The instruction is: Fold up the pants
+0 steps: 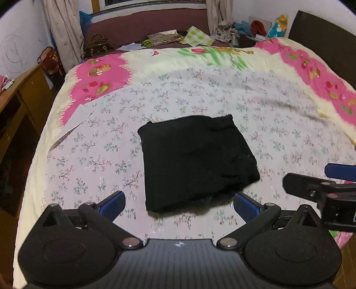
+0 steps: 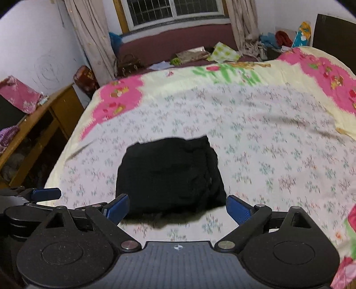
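This is a bedroom in a home. A wide bed [image 2: 267, 137] fills most of the room, spread with a flowered sheet and a pink and yellow cartoon-print blanket [image 1: 100, 77], and a barred window [image 2: 173, 11] with pale curtains [image 2: 89, 33] sits in the far wall. A wooden desk [image 2: 44, 115] stands beside the bed, a handbag [image 1: 98, 44] and loose papers lie on the maroon ledge [image 1: 144, 24] under the window, and scribbles mark the white wall [image 1: 13, 53].

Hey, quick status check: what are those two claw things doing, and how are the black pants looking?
Left gripper and right gripper: jaws open, empty. Black pants folded square, flat on floral bedsheet. Nothing in the way.
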`<state>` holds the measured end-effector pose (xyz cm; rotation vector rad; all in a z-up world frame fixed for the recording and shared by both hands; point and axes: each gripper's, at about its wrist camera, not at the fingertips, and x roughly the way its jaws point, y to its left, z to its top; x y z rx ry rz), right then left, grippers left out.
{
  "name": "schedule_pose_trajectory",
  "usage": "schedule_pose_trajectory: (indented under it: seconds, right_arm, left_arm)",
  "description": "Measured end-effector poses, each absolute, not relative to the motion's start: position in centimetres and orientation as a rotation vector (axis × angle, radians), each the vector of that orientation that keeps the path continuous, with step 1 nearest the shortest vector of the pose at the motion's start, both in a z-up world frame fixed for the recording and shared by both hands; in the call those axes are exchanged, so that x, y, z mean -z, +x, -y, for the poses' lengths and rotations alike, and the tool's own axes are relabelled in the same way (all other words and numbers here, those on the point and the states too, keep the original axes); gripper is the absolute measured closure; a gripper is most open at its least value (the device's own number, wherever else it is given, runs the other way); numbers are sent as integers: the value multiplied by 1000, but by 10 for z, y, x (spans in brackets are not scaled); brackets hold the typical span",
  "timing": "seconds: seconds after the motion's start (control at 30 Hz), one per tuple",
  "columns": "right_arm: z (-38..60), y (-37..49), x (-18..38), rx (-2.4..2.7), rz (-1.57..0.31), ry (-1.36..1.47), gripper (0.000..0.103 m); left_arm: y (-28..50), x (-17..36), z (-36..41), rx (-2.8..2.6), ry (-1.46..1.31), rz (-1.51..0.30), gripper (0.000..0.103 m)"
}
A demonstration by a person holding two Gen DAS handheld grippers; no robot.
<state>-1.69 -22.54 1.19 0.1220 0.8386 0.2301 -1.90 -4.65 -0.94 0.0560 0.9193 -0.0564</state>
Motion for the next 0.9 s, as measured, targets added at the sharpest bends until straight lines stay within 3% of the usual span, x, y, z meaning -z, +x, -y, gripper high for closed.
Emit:
schedule_pose_trajectory:
  seconds: [0.9]
  right_arm:
    - [218, -36, -15, -184, -855, 140, 21]
  left_arm:
    - [-38, 4, 34, 52, -11, -903, 0]
